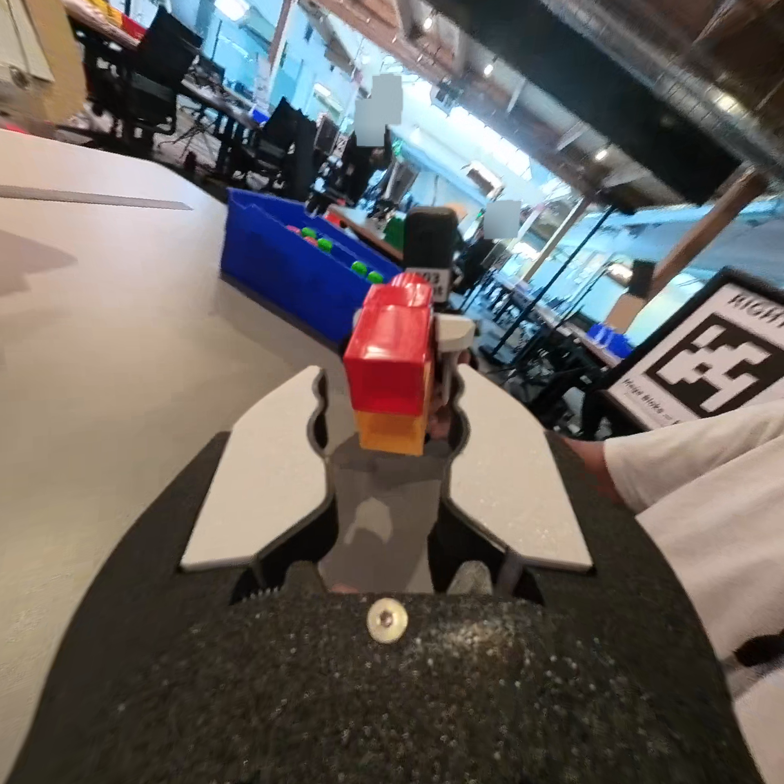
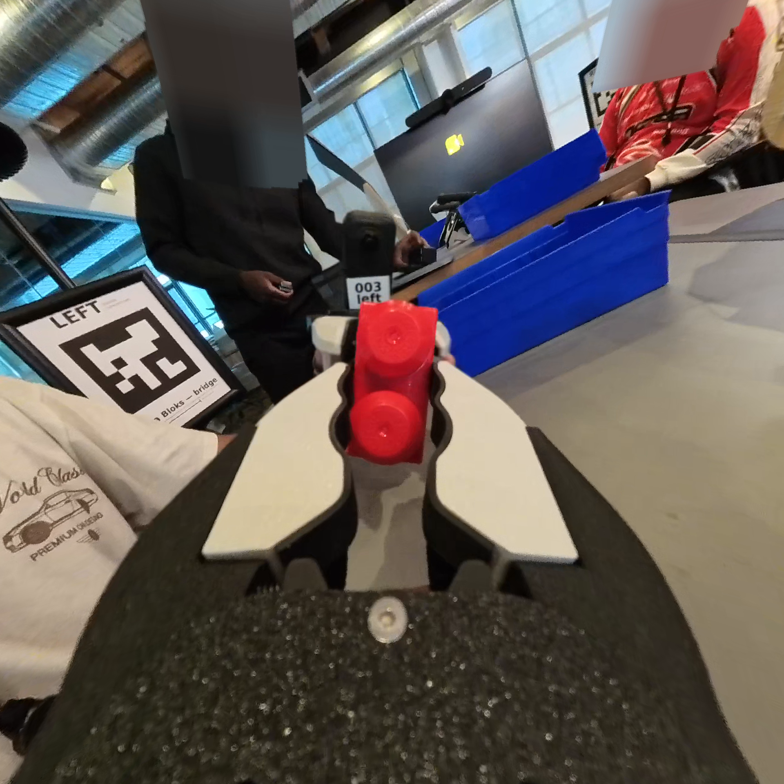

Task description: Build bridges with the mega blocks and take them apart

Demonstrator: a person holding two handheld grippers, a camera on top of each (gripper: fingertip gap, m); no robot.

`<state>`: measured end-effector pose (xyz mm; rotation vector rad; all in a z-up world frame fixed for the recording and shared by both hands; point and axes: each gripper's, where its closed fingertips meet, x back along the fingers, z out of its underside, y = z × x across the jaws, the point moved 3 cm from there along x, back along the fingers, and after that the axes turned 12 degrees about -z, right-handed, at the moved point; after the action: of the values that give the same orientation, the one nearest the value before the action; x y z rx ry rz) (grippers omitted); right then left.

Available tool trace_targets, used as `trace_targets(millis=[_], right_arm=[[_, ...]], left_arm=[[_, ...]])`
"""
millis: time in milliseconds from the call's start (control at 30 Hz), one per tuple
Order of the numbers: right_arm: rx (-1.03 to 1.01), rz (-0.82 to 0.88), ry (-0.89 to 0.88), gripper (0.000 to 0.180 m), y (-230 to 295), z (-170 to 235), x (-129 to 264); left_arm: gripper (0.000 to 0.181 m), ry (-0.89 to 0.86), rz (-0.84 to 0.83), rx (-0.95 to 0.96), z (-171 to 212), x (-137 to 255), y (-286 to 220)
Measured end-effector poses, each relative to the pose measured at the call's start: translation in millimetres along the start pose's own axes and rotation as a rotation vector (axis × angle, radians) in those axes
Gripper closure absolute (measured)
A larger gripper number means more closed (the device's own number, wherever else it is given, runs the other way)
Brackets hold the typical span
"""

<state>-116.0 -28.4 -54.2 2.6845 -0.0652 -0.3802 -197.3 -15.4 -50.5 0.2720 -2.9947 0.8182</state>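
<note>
A red two-stud block (image 1: 388, 365) sits pressed onto an orange block (image 1: 390, 430), and the pair is held up off the grey table (image 1: 106, 360). My right gripper (image 2: 388, 382) is shut on the red block (image 2: 388, 390), whose studs face its camera; the orange block is hidden there. My left gripper (image 1: 390, 382) is open, its fingers standing around the stack from the opposite side, with a gap showing on the left side. One white finger (image 1: 456, 335) of the right gripper shows behind the stack. The left gripper's fingers (image 2: 329, 339) flank the red block's far end.
A blue bin (image 1: 297, 275) with green and red blocks stands on the table beyond the grippers; it also shows in the right wrist view (image 2: 551, 288), with a second blue bin (image 2: 530, 191) behind. Framed marker signs (image 1: 721, 365) (image 2: 123, 352) stand at the table edge. People (image 2: 220, 237) stand nearby.
</note>
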Motion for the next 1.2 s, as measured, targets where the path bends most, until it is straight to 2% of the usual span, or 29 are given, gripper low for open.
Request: trace_targets(millis=[67,833,933,1000,1033,1200], right_arm=[[0.008,-0.005,0.007,0.146,2.0,1.6,-2.3],[-0.04,0.005,0.063,0.146,-1.9,10.9,-2.7],[-0.043,0.0,0.034,0.146,-1.5,7.8,-3.4],[-0.04,0.015,0.003,0.146,-3.5,3.8,-0.4],[-0.04,0.018,-0.015,0.146,-4.0,1.4,1.2],[-0.034,0.022,-0.011,0.146,-3.5,2.8,-0.3]], left_arm=[[0.146,-0.024,0.031,0.026,-2.2,1.6,0.3],[0.147,0.012,0.032,-0.026,1.5,1.8,6.6],[0.145,0.019,0.013,-0.066,1.1,3.0,6.0],[0.125,0.034,-0.002,-0.069,5.8,2.6,6.2],[0.121,0.054,0.007,-0.066,10.4,1.5,5.0],[0.124,0.118,0.016,-0.091,29.1,-7.8,0.1]])
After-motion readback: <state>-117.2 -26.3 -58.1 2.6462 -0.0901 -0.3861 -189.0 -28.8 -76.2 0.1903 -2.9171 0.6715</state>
